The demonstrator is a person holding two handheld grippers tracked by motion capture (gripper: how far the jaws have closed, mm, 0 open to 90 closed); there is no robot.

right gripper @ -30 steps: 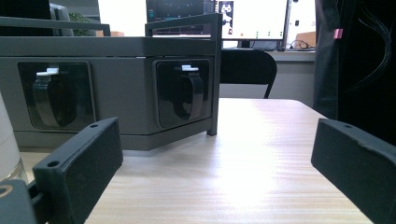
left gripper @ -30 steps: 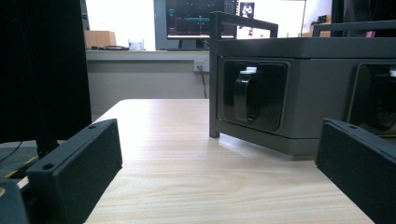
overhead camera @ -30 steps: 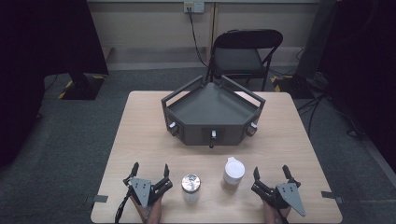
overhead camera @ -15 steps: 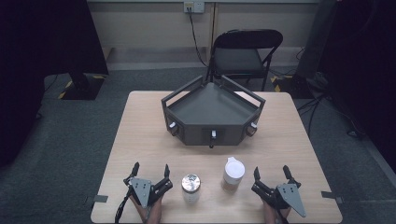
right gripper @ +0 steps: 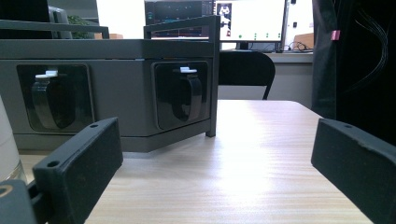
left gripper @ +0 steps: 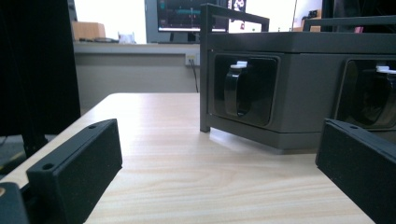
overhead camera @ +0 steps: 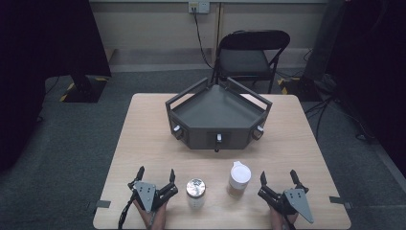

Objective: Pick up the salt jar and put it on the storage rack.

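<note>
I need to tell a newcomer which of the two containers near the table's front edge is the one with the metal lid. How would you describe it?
Start from the grey angular tray in the middle of the wooden table. Two small containers stand between it and the front edge. The one meant is the jar with the shiny metal lid, beside the left hand-held gripper; its neighbour, the white-capped bottle, is taller and stands nearer the right hand-held gripper.

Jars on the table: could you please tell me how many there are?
2. A jar with a metal lid stands near the front edge beside the left gripper; a white-lidded jar stands to its right, nearer the right gripper. Others may be hidden behind the grey box.
</note>
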